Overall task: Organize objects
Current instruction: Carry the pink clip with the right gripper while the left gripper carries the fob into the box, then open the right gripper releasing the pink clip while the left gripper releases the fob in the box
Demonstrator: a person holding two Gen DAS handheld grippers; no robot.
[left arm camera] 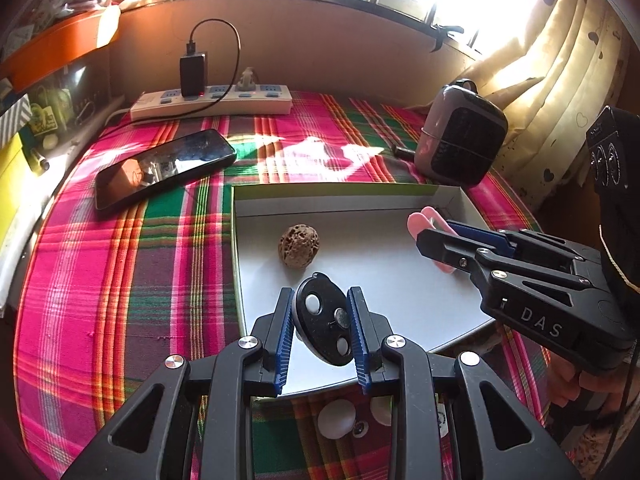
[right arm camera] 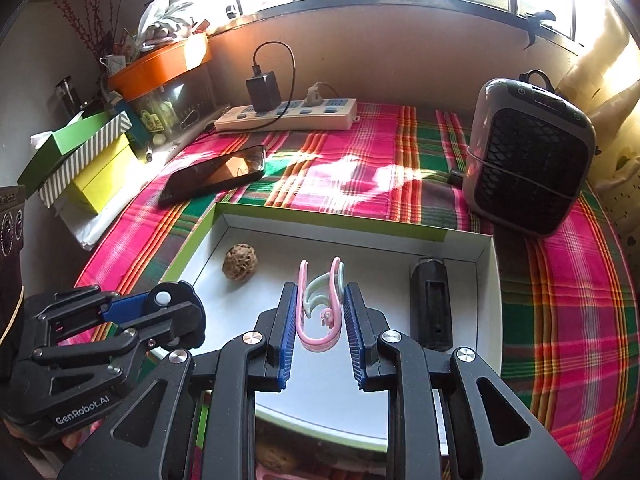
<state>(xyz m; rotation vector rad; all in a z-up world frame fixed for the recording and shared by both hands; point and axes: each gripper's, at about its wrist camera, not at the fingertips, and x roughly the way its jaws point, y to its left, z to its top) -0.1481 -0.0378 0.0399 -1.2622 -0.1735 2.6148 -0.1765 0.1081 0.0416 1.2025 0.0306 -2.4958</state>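
My left gripper (left arm camera: 322, 322) is clamped on a black oval key fob (left arm camera: 325, 318), its blue pads pressing both long edges, the face with two pale buttons and a metal disc turned up toward my camera. I hold it over the near left part of a shallow white box (left arm camera: 360, 196) with a green outer rim, which sits on the pink, green and orange plaid cloth (left arm camera: 120, 260).

My right gripper (right arm camera: 320, 312) is closed on a pink hooked plastic clip (right arm camera: 316, 340) that carries a pale mint piece (right arm camera: 316, 290) inside its loop; the pads squeeze its two sides. It hangs over the middle of the same box. From the left camera this clip shows as a pink tip sticking out past the right gripper's fingers, over the box's right half.

Lying on the box floor are a brown pitted walnut (right arm camera: 240, 267) toward the left side and a black rectangular device (right arm camera: 430, 304) along the right wall.

Beyond the box, a black smartphone (right arm camera: 214, 179) lies flat on the cloth, a white power strip (right arm camera: 288, 118) with a black charger (right arm camera: 262, 90) plugged in runs along the back wall, and a small grey fan heater (right arm camera: 528, 152) stands at the right. Green, striped and yellow boxes (right arm camera: 86, 160) are stacked at the far left.
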